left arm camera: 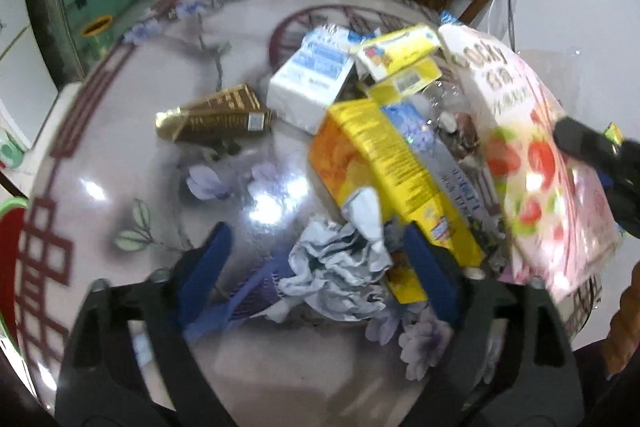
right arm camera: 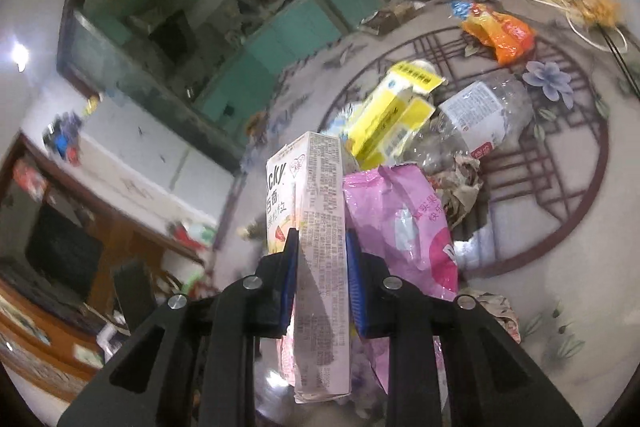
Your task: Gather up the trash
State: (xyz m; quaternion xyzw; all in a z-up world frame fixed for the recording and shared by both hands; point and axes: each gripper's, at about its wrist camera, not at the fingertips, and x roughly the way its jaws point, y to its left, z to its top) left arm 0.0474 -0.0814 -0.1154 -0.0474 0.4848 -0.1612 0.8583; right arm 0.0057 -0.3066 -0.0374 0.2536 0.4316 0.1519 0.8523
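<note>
Trash lies in one heap on the flowered tabletop (left arm camera: 120, 147), and both claws work at it. The right claw (right arm camera: 322, 267) is clenched on the narrow sides of a pink snack box (right arm camera: 320, 227); the box stands nearly upright between its blue pads, probably because a thin carton is easiest to pinch across its short width. Just right of this claw lies a pink bag (right arm camera: 400, 227), and further ahead a yellow carton (right arm camera: 392, 115) and a crushed clear bottle (right arm camera: 480, 119).

The left claw (left arm camera: 316, 243) is released, with its jaws apart around crumpled grey paper (left arm camera: 340, 263); I cannot see the pads pressing on it. Ahead and to its right is a yellow-orange box (left arm camera: 380, 163); a brown wrapper (left arm camera: 216, 119) lies ahead to the left, apart from the heap.
</note>
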